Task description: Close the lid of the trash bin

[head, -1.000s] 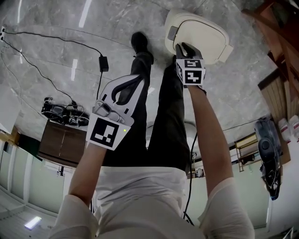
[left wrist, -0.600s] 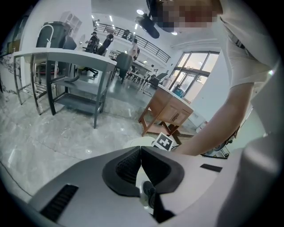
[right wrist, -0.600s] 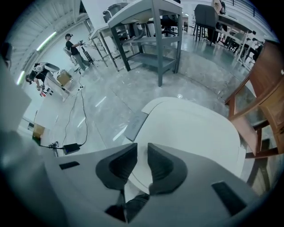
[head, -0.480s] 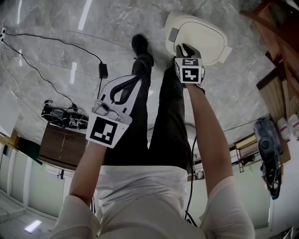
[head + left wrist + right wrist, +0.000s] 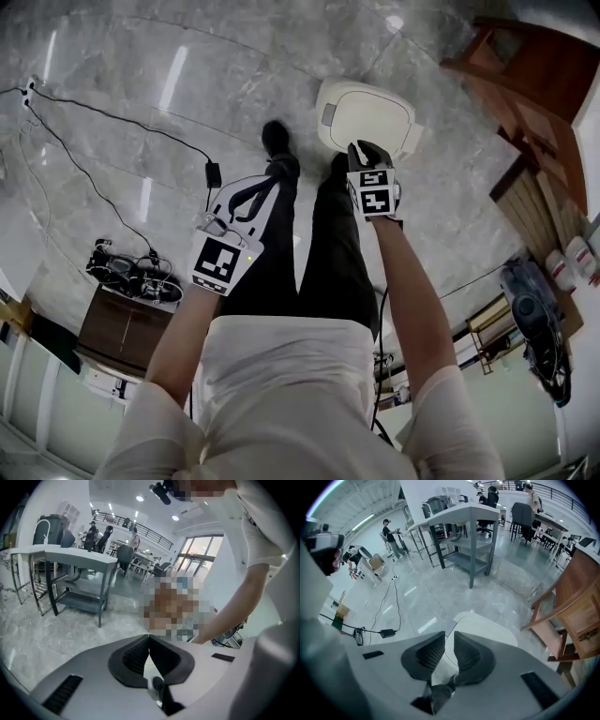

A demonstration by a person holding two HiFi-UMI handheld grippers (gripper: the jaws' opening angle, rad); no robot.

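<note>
The left arm (image 5: 183, 342) and right arm (image 5: 412, 281) reach forward mid-frame. The left gripper (image 5: 269, 180) has its jaws pressed together. The right gripper (image 5: 367, 150) has its jaws a little apart, holding nothing.

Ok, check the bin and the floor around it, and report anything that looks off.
Nothing stands out. The bin stands upright with its lid down flat, not askew. The floor around it shows no spill or debris.

Left claw (image 5: 149, 638) jaws pressed together, nothing between, grey table (image 5: 70, 555) beyond
</note>
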